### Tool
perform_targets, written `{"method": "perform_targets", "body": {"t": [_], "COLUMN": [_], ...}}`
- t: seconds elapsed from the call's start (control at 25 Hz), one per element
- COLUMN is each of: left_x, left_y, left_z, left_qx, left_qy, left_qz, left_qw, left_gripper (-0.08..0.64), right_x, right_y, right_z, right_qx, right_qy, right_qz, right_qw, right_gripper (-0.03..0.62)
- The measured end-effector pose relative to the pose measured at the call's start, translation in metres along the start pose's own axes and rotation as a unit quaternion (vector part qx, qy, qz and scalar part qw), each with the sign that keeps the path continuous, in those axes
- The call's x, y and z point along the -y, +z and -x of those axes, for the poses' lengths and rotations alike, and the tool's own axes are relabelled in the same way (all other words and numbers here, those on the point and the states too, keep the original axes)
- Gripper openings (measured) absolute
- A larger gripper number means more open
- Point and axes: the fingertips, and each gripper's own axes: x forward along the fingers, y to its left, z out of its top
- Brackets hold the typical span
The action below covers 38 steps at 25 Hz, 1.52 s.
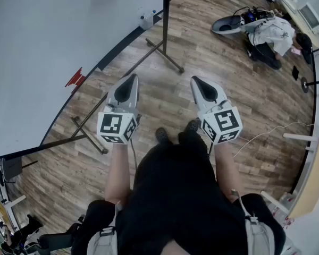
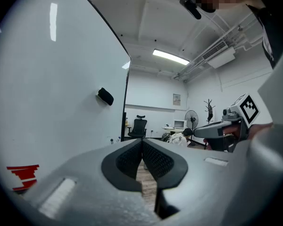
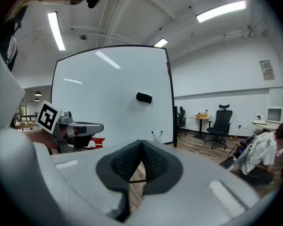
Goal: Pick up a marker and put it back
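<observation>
I have the left gripper (image 1: 131, 78) and right gripper (image 1: 195, 82) side by side near the whiteboard (image 1: 53, 47), jaws pressed together.

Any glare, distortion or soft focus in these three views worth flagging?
Head view: even light, sharp; the whiteboard edge bows from the wide lens. Left gripper view: one bright glare streak high on the whiteboard, black corners, the left gripper close and slightly soft. Right gripper view: two faint streaks on the whiteboard, strong bending, dark rim.
</observation>
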Motion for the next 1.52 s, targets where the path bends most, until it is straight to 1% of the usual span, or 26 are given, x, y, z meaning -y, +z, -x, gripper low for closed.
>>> {"method": "perform_targets", "body": {"t": [0.16, 0.36, 0.52, 0.68, 0.96, 1.08, 1.28, 1.52], "left_x": [0.000, 0.007, 0.007, 0.008, 0.016, 0.014, 0.001, -0.022], "left_y": [-0.003, -0.002, -0.006, -0.010, -0.018, -0.023, -0.025, -0.008], "left_z": [0.002, 0.004, 0.007, 0.011, 0.005, 0.002, -0.008, -0.043], "left_qx": [-0.001, 0.002, 0.000, 0.000, -0.004, -0.009, -0.014, -0.023], "left_qy": [0.004, -0.005, -0.008, -0.012, -0.015, -0.012, 0.006, 0.020], "left_qz": [0.002, 0.003, 0.002, 0.007, 0.020, 0.023, 0.024, 0.007], "left_qw": [1.0000, 1.0000, 1.0000, 0.9999, 0.9997, 0.9996, 0.9996, 0.9995], "left_gripper": [0.011, 0.011, 0.011, 0.011, 0.011, 0.011, 0.011, 0.011], "right_x": [-0.003, -0.005, -0.004, -0.004, 0.002, 0.005, 0.015, 0.040], "right_y": [0.000, 0.003, 0.012, 0.007, -0.007, -0.009, -0.007, 0.013], "right_z": [0.006, 0.015, 0.021, 0.025, 0.028, 0.023, 0.001, -0.042], "right_qx": [0.002, 0.013, 0.049, 0.039, 0.020, 0.018, 0.018, 0.037], "right_qy": [0.001, -0.003, -0.008, -0.018, -0.017, -0.011, 0.003, 0.019], "right_qz": [0.008, 0.013, -0.025, -0.027, -0.043, -0.046, -0.045, -0.057], "right_qw": [1.000, 1.000, 0.998, 0.999, 0.999, 0.999, 0.999, 0.998], "right_gripper": [0.002, 0.002, 0.002, 0.002, 0.002, 0.002, 0.002, 0.002]}}
